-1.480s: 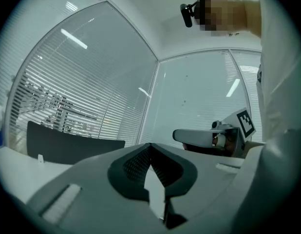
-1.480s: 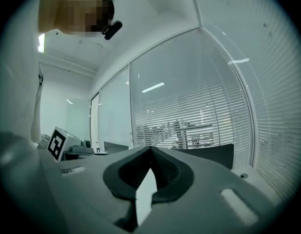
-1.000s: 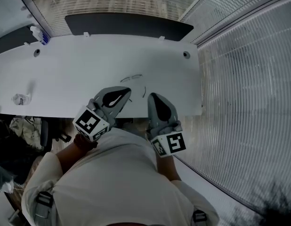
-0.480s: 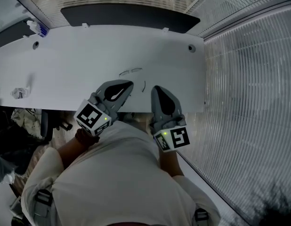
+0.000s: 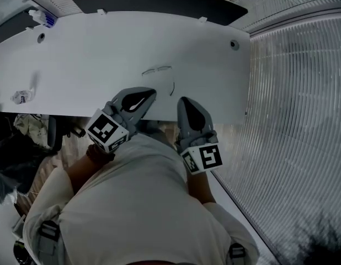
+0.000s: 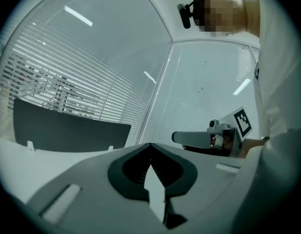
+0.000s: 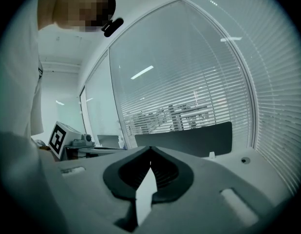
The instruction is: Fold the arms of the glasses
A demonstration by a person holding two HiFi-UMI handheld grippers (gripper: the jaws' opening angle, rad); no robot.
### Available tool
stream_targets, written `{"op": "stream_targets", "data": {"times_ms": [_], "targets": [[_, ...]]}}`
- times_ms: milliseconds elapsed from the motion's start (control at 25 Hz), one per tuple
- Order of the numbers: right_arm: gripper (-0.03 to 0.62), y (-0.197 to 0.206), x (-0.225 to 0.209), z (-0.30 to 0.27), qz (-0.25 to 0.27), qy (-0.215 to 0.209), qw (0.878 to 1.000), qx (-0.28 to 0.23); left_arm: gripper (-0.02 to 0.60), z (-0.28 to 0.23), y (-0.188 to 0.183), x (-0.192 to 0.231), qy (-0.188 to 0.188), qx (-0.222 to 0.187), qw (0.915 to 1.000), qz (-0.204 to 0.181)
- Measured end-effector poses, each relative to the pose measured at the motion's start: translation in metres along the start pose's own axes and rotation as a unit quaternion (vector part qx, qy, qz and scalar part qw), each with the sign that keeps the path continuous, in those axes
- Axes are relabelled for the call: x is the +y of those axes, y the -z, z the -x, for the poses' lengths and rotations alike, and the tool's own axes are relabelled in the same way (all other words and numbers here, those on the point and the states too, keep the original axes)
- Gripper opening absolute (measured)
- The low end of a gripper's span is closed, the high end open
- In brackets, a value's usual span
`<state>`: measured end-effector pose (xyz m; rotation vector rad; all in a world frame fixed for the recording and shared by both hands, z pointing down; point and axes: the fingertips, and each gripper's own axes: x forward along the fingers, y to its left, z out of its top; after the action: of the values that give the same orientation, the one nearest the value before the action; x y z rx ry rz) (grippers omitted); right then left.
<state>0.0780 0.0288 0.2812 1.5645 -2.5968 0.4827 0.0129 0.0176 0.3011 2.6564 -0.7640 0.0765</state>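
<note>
The thin-framed glasses (image 5: 157, 69) lie on the white table (image 5: 93, 65), with one arm (image 5: 172, 87) curving out towards me. My left gripper (image 5: 147, 94) hovers over the table's near edge, just short of the glasses and to their left. It is shut and empty (image 6: 150, 146). My right gripper (image 5: 184, 100) is beside it, near the loose arm's end, also shut with nothing between its jaws (image 7: 150, 150). Each gripper view shows the other gripper (image 6: 204, 138) (image 7: 67, 140) alongside. The glasses are hidden in both gripper views.
A dark partition (image 5: 159, 1) runs along the table's far edge. Cable holes (image 5: 234, 44) (image 5: 41, 37) sit in the far corners. A crumpled wrapper (image 5: 20, 97) lies at the left, and a small bottle (image 5: 41, 18) at the far left. Window blinds (image 5: 292, 120) fill the right side.
Both grippers have sunk a little by the table's near edge and stay shut. The glasses lie as before.
</note>
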Motion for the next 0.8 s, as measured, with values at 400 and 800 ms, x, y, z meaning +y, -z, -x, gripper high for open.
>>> {"op": "stream_targets", "data": {"times_ms": [400, 800], "targets": [[0.005, 0.028, -0.020, -0.021, 0.019, 0.008, 0.999, 0.026, 0.005, -0.013, 0.025, 0.027, -0.011, 0.029, 0.9989, -0.035], [0.021, 0.076, -0.046, -0.050, 0.019, 0.026, 0.996, 0.077, 0.031, -0.028, 0.069, 0.074, -0.027, 0.089, 0.9946, -0.046]]}}
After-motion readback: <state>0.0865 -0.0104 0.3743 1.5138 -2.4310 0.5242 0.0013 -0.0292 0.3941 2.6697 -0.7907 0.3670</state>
